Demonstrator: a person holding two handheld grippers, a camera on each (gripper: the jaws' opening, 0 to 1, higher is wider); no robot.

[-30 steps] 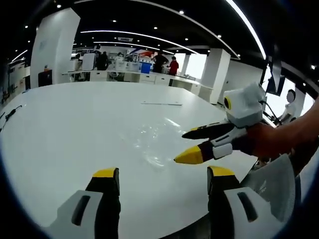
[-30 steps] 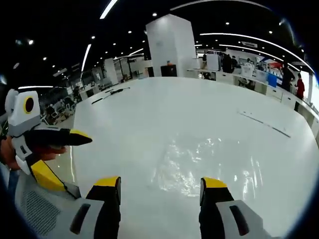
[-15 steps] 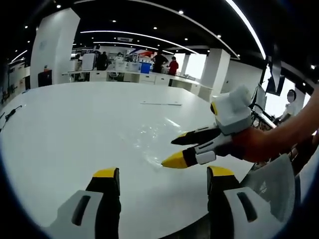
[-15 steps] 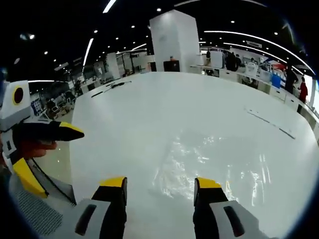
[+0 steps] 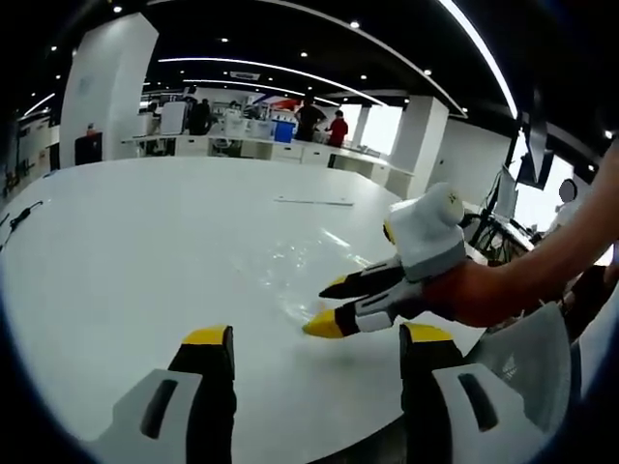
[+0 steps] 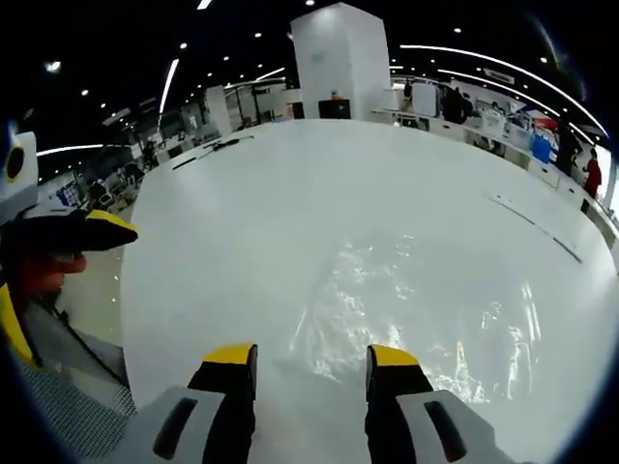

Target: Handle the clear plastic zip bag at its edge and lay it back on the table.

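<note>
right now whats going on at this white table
A person holds a two-jaw tool in each hand over a white table. A clear plastic zip bag lies flat on it. The right tool is low at the bag's near edge, jaws open with yellow tips at the plastic, not closed on it. The left tool hangs open above the table and holds nothing.

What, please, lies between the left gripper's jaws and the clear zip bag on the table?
In the left gripper view, bare white table and the right gripper, tips at the bag's near edge.
</note>
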